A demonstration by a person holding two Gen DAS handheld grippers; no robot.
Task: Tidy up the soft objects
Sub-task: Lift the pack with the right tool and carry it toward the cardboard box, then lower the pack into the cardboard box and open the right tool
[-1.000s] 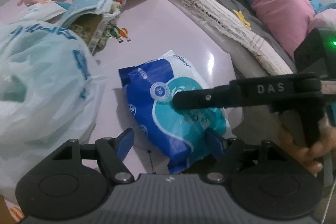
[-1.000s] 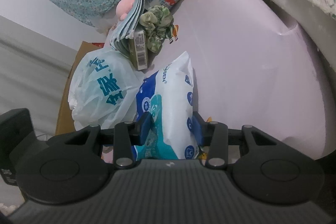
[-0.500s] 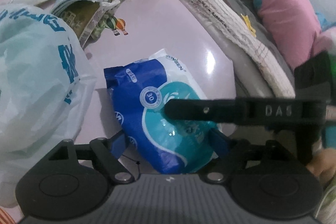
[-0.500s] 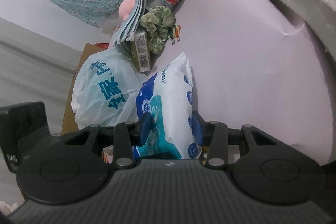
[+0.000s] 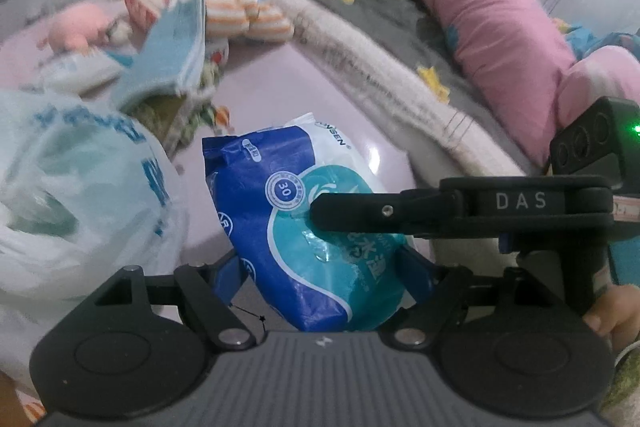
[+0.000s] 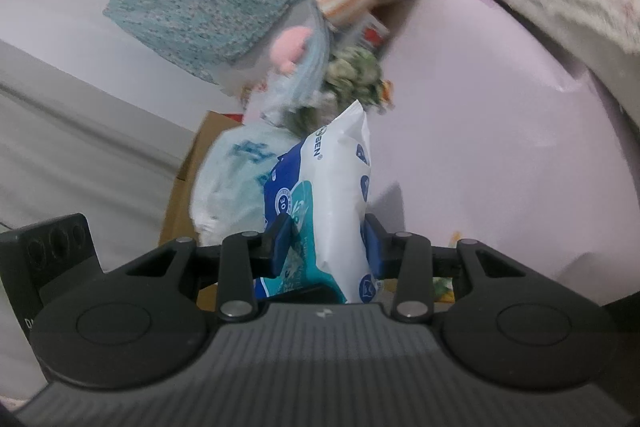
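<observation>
Two grippers on one blue, teal and white soft plastic wipes pack [image 5: 304, 227], right gripper [image 6: 326, 245] closing, clamping its flat faces, left gripper [image 5: 324, 267] spread wide, fingers flanking the near end, contact unclear, pack above lilac tabletop [image 5: 280, 87], pale printed plastic bag [image 5: 72, 179] beside it.

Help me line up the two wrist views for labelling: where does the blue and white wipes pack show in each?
Left wrist view: wipes pack at lower centre, between the left gripper fingers.
Right wrist view: wipes pack at centre, edge-on, pinched by the right gripper.
Shared landmark: pale plastic bag with blue lettering.
</observation>
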